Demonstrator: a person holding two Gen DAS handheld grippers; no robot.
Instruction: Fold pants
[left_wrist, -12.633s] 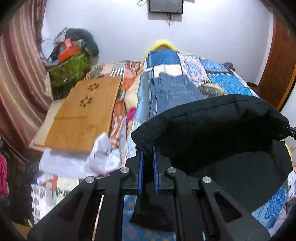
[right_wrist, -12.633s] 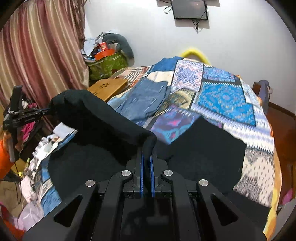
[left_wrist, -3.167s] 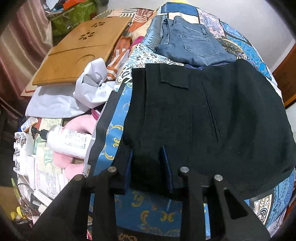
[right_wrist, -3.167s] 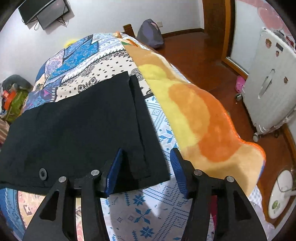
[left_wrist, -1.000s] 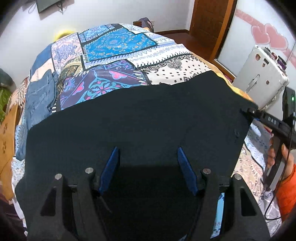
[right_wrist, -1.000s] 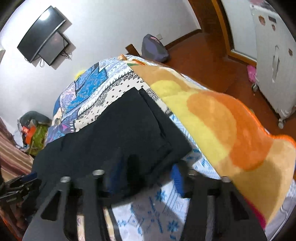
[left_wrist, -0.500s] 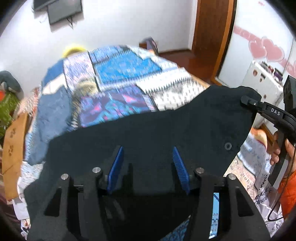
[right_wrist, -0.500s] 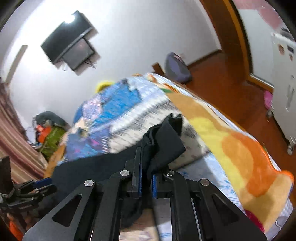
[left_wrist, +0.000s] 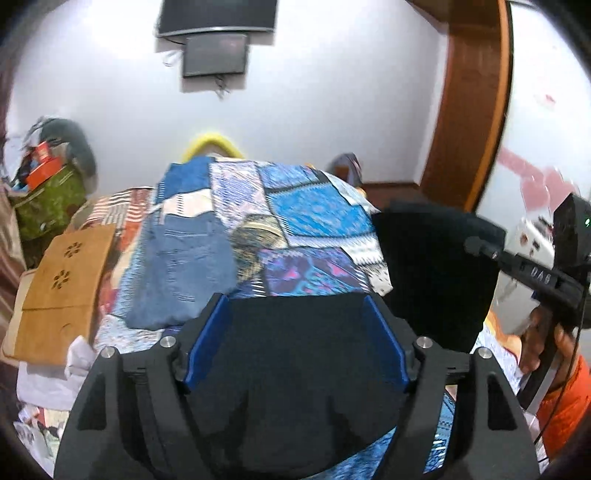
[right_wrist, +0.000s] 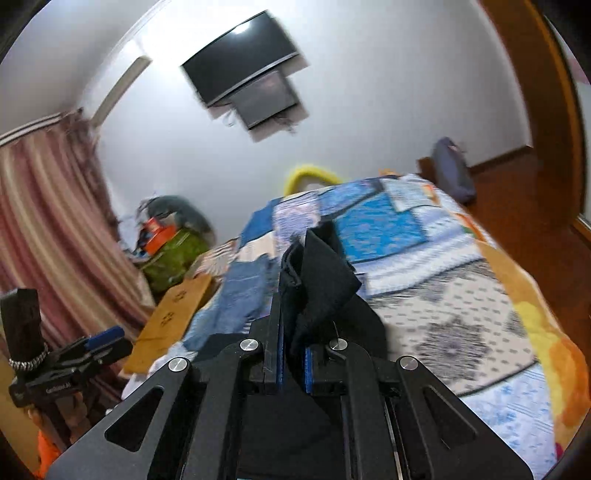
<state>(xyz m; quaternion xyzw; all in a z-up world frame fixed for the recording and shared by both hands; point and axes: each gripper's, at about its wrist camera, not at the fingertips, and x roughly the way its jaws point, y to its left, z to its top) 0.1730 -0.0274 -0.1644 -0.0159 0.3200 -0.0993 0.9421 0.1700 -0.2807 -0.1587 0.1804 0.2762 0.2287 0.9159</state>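
Observation:
The black pants lie folded on the patchwork bed. My left gripper is open, its blue pads wide apart above the near fold, holding nothing. My right gripper is shut on the pants' right end and holds it lifted above the bed. In the left wrist view that lifted end hangs from the right gripper at the right. The left gripper also shows at the lower left of the right wrist view.
Folded blue jeans lie further back on the bedspread. A wooden lap board and white clutter sit left of the bed. A green bag and curtain stand at the left wall. Wooden floor and a door lie to the right.
My right gripper closed on the pants' right end and lifted it off the bed. My left gripper stayed open and tilted up toward the wall.

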